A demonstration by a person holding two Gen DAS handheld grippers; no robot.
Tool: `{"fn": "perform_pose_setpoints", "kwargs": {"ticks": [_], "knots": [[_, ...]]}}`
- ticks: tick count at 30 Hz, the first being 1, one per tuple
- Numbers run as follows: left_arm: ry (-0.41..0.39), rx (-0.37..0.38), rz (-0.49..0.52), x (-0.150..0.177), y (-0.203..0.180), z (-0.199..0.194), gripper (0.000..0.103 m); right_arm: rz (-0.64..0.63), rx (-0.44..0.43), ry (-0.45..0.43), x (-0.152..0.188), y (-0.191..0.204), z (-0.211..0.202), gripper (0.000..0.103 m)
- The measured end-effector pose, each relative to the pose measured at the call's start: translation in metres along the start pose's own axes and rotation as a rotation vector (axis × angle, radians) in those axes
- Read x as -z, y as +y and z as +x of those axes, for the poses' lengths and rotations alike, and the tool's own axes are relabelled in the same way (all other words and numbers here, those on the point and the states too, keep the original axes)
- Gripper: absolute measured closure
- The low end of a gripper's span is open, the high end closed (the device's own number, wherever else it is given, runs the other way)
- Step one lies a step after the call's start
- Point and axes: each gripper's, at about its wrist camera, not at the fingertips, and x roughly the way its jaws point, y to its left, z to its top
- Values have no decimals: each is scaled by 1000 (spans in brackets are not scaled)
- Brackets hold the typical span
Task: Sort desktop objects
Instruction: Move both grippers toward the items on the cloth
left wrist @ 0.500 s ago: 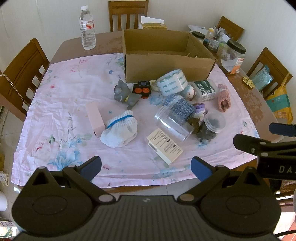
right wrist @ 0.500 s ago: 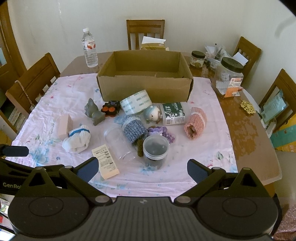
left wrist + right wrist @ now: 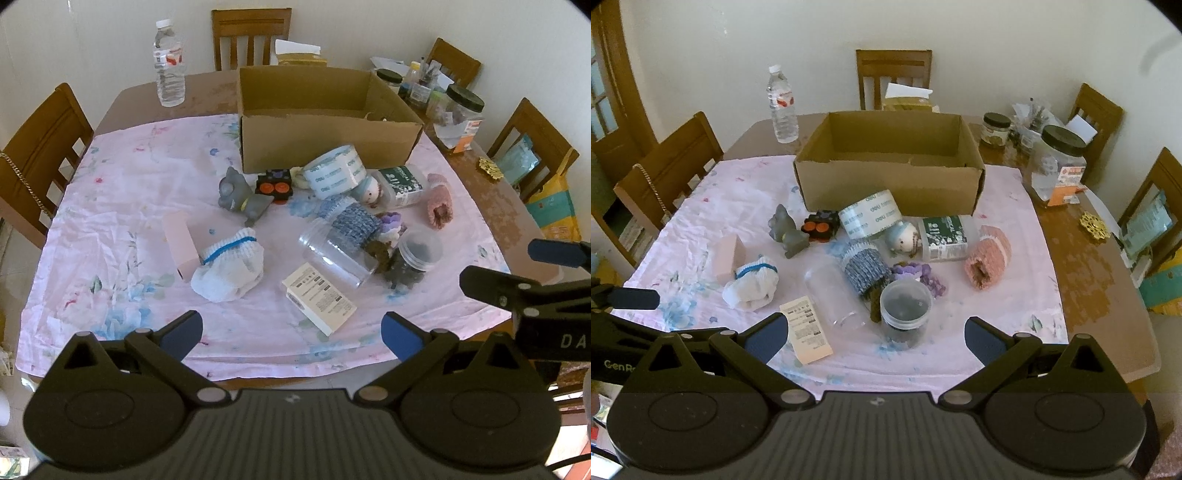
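Step in hand: the start of the sorting, as I judge it; nothing is lifted and the cardboard box (image 3: 890, 173) shows only a bare floor inside.
Left gripper (image 3: 291, 334): it hangs over the near edge of the worktop, jaws spread wide, nothing between them.
Right gripper (image 3: 875, 338): the same, jaws spread wide and empty, pointing down toward the pile.
Where the things lie: all are on the pink floral cloth (image 3: 122, 206), in front of the box and not in it.
Left side of the pile: a pink box (image 3: 180, 242) touches a rolled white sock with blue band (image 3: 231, 267); a grey cat figure (image 3: 242, 199) lies behind them.
Middle: a white paper carton (image 3: 318, 297) is nearest to the left gripper; a clear plastic jar (image 3: 834, 293) lies on its side, with a blue knitted sleeve (image 3: 866, 267) leaning on it.
Right side: a small dark-filled jar (image 3: 905, 312) stands just before the right gripper; a pink knitted sleeve (image 3: 988, 256) lies apart.
Behind: a tape roll (image 3: 870, 218) leans near the box wall.
Next move, my judgement: each gripper should go down to 1 near, free-standing thing, perhaps the carton or the small jar, and close on it.
What it calls for: the middle things touch one another, so a clean approach from above is needed, not a push into the neighbours.
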Motion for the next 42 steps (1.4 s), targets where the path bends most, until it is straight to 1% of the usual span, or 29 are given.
{"fn": "perform_pose_setpoints", "kwargs": {"ticks": [4,9,16,19,24,27,30,32,36,39,42], "knots": [[-1,6,4,3,-3,3,1,-11,-25,-15,1,-4,2,0],[-7,-15,20,7,-3,3,1,-40,-58,-37,3,-7,5,0],[-55,-67,73,3,7,-2,1,-62,-84,-94,-1,-6,4,0],[-75,-63,103,1,14,-1,1,-76,-77,-126,-1,-2,3,0],[-118,-19,181,-1,27,6,1,-64,-51,-143,-4,1,9,0],[-104,34,198,-8,39,13,1,-35,-27,-139,-5,7,15,0],[-83,86,227,-17,51,22,1,6,-25,-130,-5,12,18,0],[-88,102,280,-20,55,28,1,21,-5,-124,-7,18,22,0],[-88,106,404,-27,65,40,1,29,16,-118,-8,31,30,0],[-69,135,448,-33,77,49,1,37,24,-102,-8,42,37,0],[-66,169,523,-35,91,58,1,44,38,-90,-6,58,46,0]]}}
